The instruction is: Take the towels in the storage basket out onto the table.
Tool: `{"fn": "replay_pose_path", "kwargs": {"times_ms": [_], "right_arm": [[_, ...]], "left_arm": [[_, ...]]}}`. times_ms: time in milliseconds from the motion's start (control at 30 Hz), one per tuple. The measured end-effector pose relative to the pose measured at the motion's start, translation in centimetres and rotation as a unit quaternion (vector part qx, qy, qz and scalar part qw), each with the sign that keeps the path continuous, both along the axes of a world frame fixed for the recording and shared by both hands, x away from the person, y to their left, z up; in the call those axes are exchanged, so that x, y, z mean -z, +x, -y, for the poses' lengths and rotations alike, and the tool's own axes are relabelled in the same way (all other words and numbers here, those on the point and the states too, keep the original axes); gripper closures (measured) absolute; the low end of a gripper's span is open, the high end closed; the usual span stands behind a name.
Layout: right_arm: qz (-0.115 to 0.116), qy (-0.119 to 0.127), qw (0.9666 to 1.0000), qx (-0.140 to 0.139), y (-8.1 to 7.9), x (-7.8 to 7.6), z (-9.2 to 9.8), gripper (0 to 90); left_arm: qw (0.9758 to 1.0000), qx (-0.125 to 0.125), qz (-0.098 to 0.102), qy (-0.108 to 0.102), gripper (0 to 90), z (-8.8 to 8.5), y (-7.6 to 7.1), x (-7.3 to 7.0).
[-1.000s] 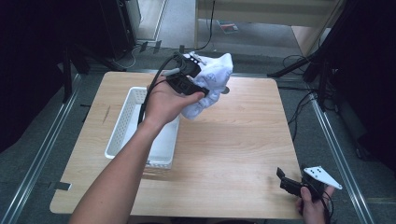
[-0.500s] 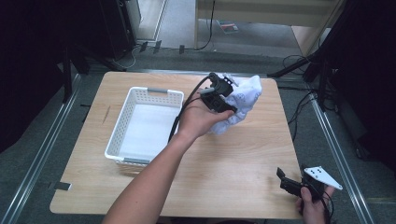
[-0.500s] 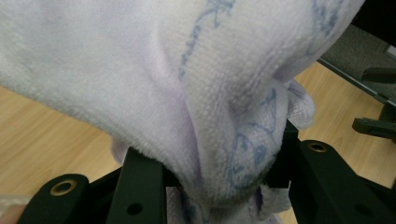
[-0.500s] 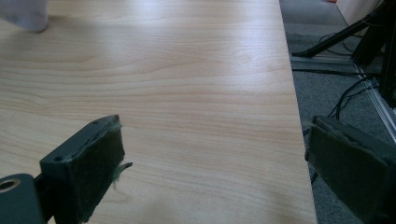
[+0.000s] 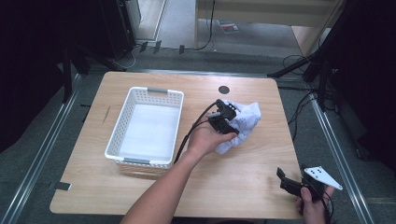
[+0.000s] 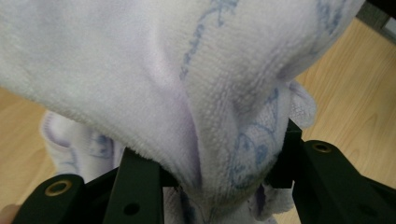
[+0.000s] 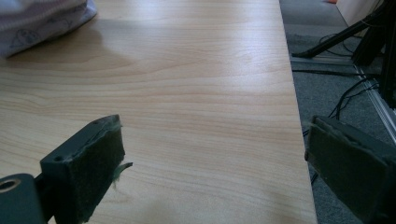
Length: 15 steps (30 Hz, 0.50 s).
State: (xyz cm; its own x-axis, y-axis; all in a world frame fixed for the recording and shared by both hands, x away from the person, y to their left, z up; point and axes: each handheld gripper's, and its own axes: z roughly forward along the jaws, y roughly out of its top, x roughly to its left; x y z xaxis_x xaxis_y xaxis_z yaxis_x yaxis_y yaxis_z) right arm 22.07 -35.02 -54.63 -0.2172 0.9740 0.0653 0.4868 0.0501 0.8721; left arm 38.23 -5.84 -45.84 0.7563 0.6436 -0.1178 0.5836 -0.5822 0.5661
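A: Nearest, at the table's (image 5: 233,186) front right corner, what is the right gripper (image 5: 286,179) doing?

B: It rests low by the edge. Its jaws stand wide apart with nothing between them, and the right gripper view shows bare wood between the green pads (image 7: 105,163).

A: And the left gripper (image 5: 223,119)?

B: Further in, right of the table's middle, clamped on the towel (image 5: 243,122). In the left gripper view the white cloth (image 6: 196,93) bunches between the two black jaws, which have just eased a little wider yet press on the fold. The towel's lower part lies on the wood.

A: Any writing on it?

B: Only pale blue printed drawings; no words can be read.

A: Beyond that?

B: A white basket (image 5: 154,93) stands left of the towel, apart from it. A dark round hole (image 5: 224,89) sits near the far edge.
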Motion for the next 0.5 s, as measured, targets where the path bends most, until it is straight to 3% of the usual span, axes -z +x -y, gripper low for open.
{"fn": "replay_pose_path", "kwargs": {"times_ms": [67,167,267,400,433,500], "right_arm": [[0.0,0.0,1.0,0.0,0.0,0.0,0.0,4.8],[0.0,0.001,1.0,0.0,0.0,0.0,0.0,4.9],[0.0,0.001,1.0,0.0,0.0,0.0,0.0,4.9],[0.001,0.001,1.0,0.0,0.0,0.0,0.0,4.9],[0.001,0.001,1.0,0.0,0.0,0.0,0.0,4.9],[0.001,0.001,1.0,0.0,0.0,0.0,0.0,4.9]], "left_arm": [[0.9999,-0.005,0.009,0.004,55.8,0.2,-0.1,0.8],[1.0,-0.005,0.001,0.0,52.0,0.1,-0.1,1.5],[0.9999,-0.011,-0.011,0.004,36.8,0.1,-0.2,2.0],[0.9989,-0.044,-0.01,-0.011,7.5,-0.6,0.0,1.5],[0.9986,-0.046,-0.015,-0.021,4.0,-0.8,0.1,1.3],[0.9982,-0.055,-0.013,-0.019,0.0,-1.3,0.0,0.8]]}}
